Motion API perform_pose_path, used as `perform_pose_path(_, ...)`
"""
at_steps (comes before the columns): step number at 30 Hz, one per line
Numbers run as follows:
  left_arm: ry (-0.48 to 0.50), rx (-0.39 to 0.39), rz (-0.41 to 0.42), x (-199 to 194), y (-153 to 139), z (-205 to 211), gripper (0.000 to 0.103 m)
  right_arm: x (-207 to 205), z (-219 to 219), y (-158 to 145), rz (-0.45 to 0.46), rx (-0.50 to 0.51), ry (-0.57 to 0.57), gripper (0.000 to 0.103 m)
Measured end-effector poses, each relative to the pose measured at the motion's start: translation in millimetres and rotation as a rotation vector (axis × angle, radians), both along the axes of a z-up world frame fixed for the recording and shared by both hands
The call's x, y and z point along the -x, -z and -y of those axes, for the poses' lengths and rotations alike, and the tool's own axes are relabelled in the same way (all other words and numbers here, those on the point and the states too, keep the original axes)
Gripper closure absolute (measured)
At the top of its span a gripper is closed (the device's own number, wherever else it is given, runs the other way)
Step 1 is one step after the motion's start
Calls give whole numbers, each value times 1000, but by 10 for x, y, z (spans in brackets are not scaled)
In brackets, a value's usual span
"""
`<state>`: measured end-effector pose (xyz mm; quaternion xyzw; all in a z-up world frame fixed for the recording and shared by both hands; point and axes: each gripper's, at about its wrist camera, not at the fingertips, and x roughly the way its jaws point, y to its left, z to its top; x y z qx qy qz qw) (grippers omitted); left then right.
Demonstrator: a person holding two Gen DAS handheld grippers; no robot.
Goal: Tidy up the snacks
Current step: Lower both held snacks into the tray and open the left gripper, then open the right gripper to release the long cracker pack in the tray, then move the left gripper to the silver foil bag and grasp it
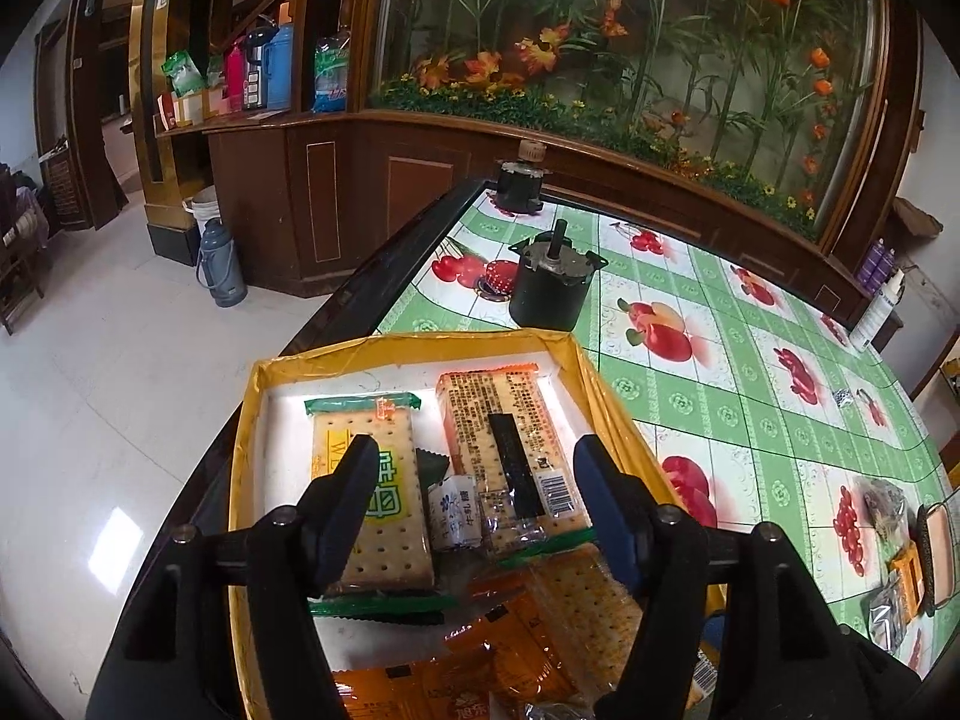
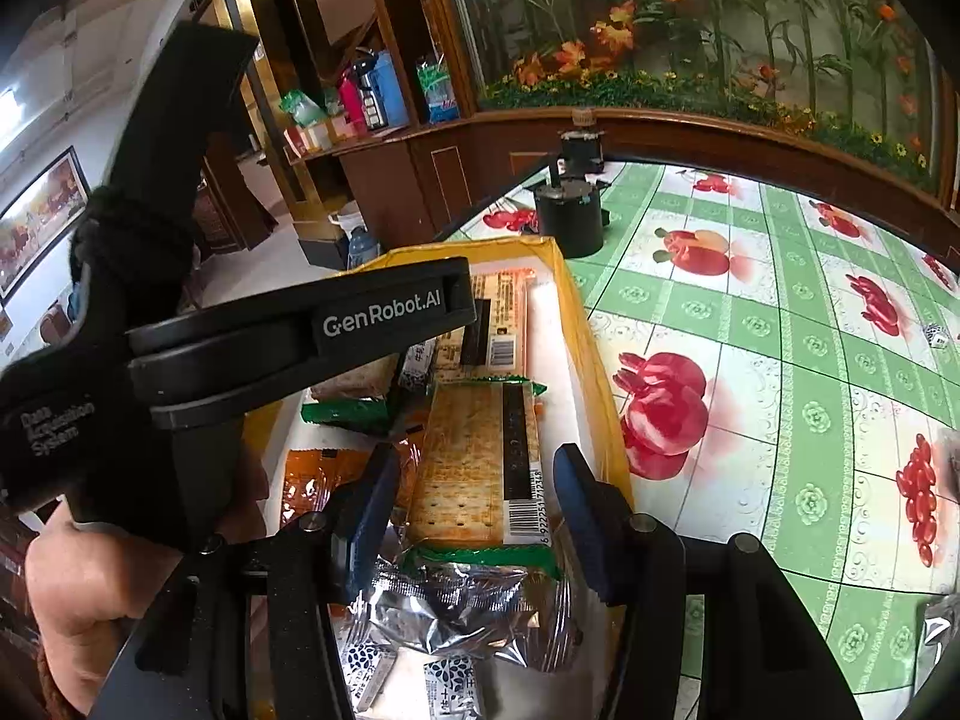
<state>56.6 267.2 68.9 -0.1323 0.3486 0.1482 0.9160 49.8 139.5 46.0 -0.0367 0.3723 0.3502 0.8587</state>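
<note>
Along the table's left edge sits the yellow-walled box (image 1: 258, 420), already carrying most of the snacks. At its far left lies the green-ended cracker pack (image 1: 366, 480), long axis running from near wall to far wall. The left gripper (image 1: 474, 480) hangs over the box with its jaws apart and nothing pressed between them; that pack lies under its left finger, a small white sachet (image 1: 453, 510) in the gap. Right of that, by the far right corner, lies the orange-ended cracker pack (image 1: 510, 450), parallel to the first. The right gripper (image 2: 474, 507) also stands parted, straddling another green-ended pack (image 2: 480, 468) lengthwise without clamping it. A few loose snacks (image 1: 888, 600) remain near the table's right edge, likelier the right hand's reach.
</note>
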Motion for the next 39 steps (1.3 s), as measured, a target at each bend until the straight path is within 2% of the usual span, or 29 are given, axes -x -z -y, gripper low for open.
perform_pose_path(9, 15, 18, 35, 32, -53, 14, 36, 129, 144, -67, 28, -20, 26, 44)
perform_pose_path(15, 35, 22, 69, 55, -99, 77, 36, 280, 457, -105, 27, -64, 59, 44)
perform_pose_path(20, 69, 1, 100, 87, -156, 212, 36, 418, 903, -128, 17, -119, 110, 44)
perform_pose_path(25, 112, -34, 116, 95, -199, 389, 36, 446, 1403, -92, 12, -118, 196, 44)
perform_pose_path(29, 142, 14, 120, 154, -256, 507, 36, 421, 1895, -56, -23, -152, 281, 44)
perform_pose_path(35, 318, 71, 128, 411, -409, 1045, 34, 247, 2676, -42, 2, -121, 482, 44)
perform_pose_path(36, 352, 84, 122, 454, -407, 1151, 29, 205, 2791, -20, -8, -124, 510, 44)
perform_pose_path(39, 479, 131, 95, 593, -350, 1548, 28, 20, 3175, 123, -96, -184, 573, 44)
